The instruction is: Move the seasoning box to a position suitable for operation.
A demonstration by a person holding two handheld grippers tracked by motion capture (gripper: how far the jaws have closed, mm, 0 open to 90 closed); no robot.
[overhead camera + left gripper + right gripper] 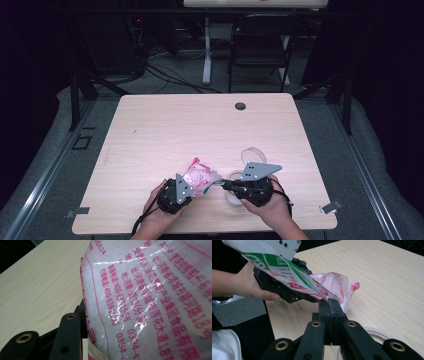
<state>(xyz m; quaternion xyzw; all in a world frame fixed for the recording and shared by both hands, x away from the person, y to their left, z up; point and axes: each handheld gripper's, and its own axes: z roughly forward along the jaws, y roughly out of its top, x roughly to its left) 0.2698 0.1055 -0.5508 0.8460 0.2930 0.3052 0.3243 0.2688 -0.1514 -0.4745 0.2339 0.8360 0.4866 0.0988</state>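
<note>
We noted the right gripper clenched tight on a thin edge of the bag, its jaws fully together with the printed film pinched between them and stretched up toward the other hand. The left gripper was grasping the bag's body, jaws about half apart around the bulk; in the left gripper view the film bulged against the one visible jaw. The bag sat low over the table, at about 6 o'clock of the tabletop near the front edge, between the two grippers. The jar stood just beside it at 3 o'clock, under the right gripper, with a clear lid at its 12 o'clock. Risks, as we judged them: the two opposed grips could tear the film unevenly, spilling the contents across the wood; the thin pinch could slip off the glossy plastic; a tilt off the jar's mouth would scatter grains. The bag was clear, crinkled plastic with red print and a green band, filled with white crystals.
</note>
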